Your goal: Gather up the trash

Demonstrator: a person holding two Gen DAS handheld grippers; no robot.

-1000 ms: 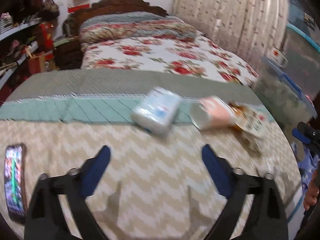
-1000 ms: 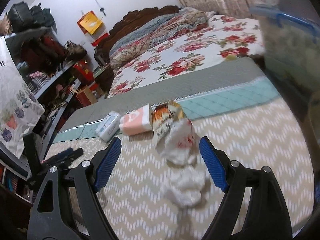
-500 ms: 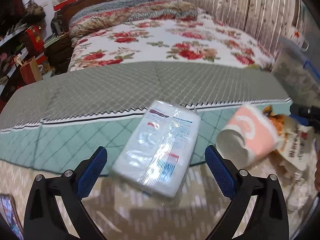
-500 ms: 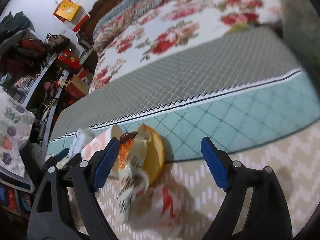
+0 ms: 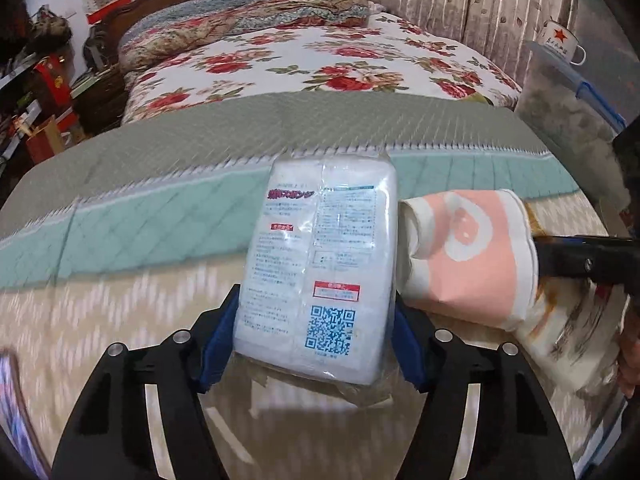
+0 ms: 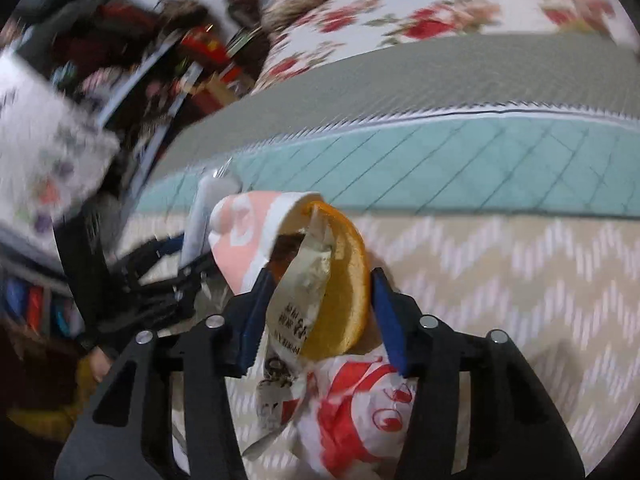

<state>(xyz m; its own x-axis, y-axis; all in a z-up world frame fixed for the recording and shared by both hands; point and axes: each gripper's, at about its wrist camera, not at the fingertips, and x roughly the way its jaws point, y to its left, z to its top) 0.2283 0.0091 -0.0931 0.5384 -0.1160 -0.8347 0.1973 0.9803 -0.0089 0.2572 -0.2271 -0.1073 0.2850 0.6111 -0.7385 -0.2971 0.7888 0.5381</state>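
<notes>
A white tissue pack (image 5: 320,248) in clear plastic lies on the chevron bedspread (image 5: 100,320). My left gripper (image 5: 314,338) is closing on its near end, and both blue pads touch its sides. A pink paper cup (image 5: 468,256) lies on its side right of the pack, touching it. In the right wrist view the cup (image 6: 240,236) holds an orange snack wrapper (image 6: 340,292), over a crumpled white-and-red bag (image 6: 352,396). My right gripper (image 6: 320,316) is closing around the wrapper. Its left pad touches it, and its right pad stands just clear.
A phone (image 5: 12,400) lies at the bedspread's left edge. Beyond the teal band is a floral quilt (image 5: 320,60). An enamel mug (image 5: 560,42) stands on a blue-lidded storage box (image 5: 568,108) at the right. Cluttered shelves (image 5: 32,92) line the left.
Both grippers moved forward and down onto the trash. The left jaws narrowed onto the tissue pack. The right jaws narrowed around the snack wrapper.
</notes>
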